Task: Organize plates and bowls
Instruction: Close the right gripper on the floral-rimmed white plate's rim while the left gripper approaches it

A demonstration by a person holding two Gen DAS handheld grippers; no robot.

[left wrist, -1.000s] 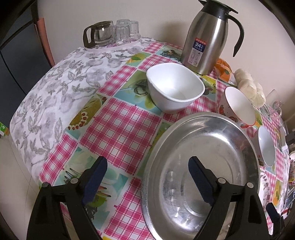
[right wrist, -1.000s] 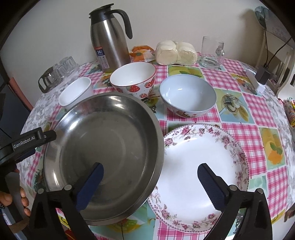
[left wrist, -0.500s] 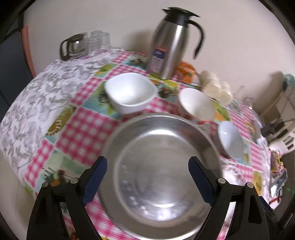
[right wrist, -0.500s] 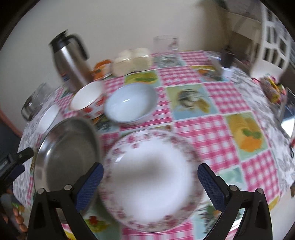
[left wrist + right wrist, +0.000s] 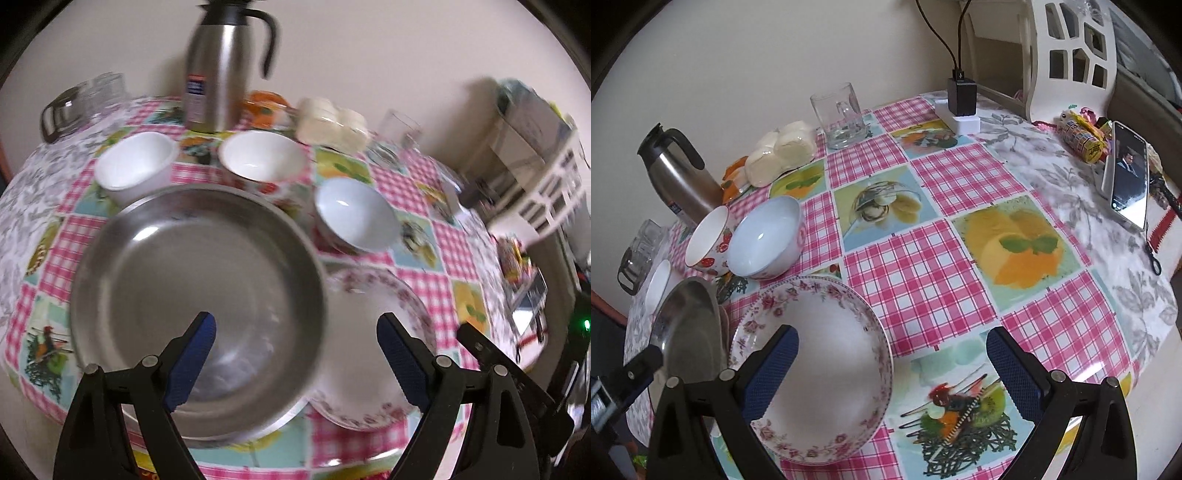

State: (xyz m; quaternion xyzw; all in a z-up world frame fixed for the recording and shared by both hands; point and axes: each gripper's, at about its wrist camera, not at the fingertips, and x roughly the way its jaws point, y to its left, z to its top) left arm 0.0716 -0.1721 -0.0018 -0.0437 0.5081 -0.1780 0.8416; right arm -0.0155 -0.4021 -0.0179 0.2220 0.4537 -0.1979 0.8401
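The left gripper is hanging wide open and empty, having slid rightward: the round steel basin now lies under its left finger and the floral-rimmed white plate under its right. The right gripper, likewise gaping and empty, has swung right too, leaving the plate under its left finger, bare pink-checked tablecloth ahead.

Three bowls stand at the upper middle of the left wrist view: a white bowl, a strawberry-patterned bowl and a pale blue bowl. Two plates lie lower: one steel plate and one floral plate. One steel jug stands at top; one glass mug at the right wrist view's upper middle.
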